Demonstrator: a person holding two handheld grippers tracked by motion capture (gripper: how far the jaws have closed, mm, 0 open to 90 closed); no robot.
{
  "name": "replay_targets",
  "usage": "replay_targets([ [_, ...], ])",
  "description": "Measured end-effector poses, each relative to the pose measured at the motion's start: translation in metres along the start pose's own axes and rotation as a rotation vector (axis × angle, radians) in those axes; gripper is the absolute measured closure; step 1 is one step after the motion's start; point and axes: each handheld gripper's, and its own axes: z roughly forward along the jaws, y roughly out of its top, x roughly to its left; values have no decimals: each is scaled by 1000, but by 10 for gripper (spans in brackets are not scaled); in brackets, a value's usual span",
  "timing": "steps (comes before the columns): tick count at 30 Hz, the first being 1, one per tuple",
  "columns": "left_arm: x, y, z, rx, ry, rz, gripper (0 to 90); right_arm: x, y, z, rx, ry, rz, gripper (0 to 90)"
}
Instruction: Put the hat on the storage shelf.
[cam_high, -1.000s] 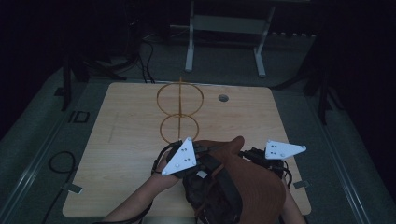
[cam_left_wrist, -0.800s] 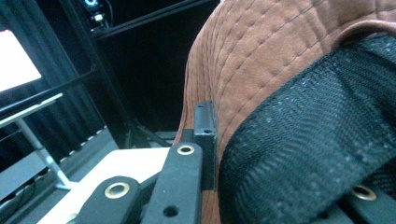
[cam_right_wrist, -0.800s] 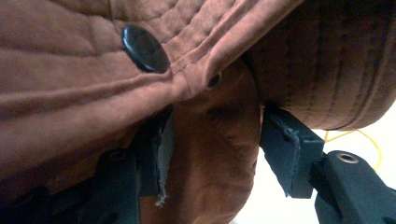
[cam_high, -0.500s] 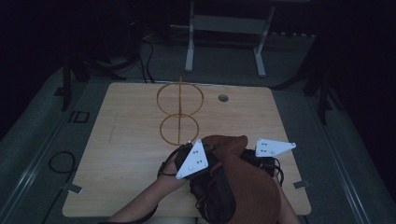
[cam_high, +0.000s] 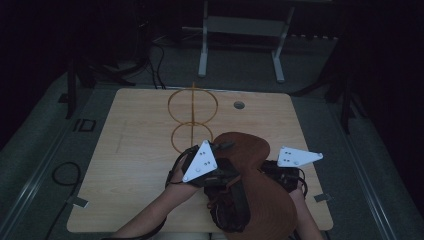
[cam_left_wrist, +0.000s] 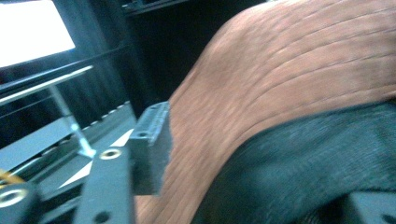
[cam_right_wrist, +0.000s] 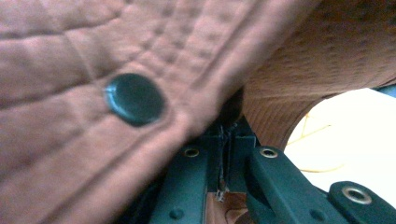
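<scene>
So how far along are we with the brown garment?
Done: the brown garment is gathered up at the table's near edge. In hand: the right gripper is shut on its hem beside a dark button; the left gripper's pad presses the fabric, grip unclear. Left: probably putting it somewhere, perhaps the bare wire ring stand.

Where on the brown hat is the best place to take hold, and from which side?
By its brim edge, probably from the two sides. The brown hat is soft stitched fabric with a thin, flexible brim, so fingers can close across it. The right gripper is shut on the fabric by the button; the left gripper is at the left rim.
</scene>
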Motion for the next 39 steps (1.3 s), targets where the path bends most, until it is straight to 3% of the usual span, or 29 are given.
replay_targets([
  [2,1,1,-3,14,6,0,404,-1,3,-5,-12,-14,0,877],
  [9,13,-6,-17,21,9,-68,404,-14,11,-24,-67,-70,29,877],
  [21,26,-39,-43,103,59,-122,403,-54,31,-44,-114,-219,53,877],
  [27,32,-66,-65,156,98,-161,390,-76,42,-39,-122,-277,67,876],
  [39,40,-127,-113,229,203,-276,385,-121,71,-26,-151,-330,102,876],
])
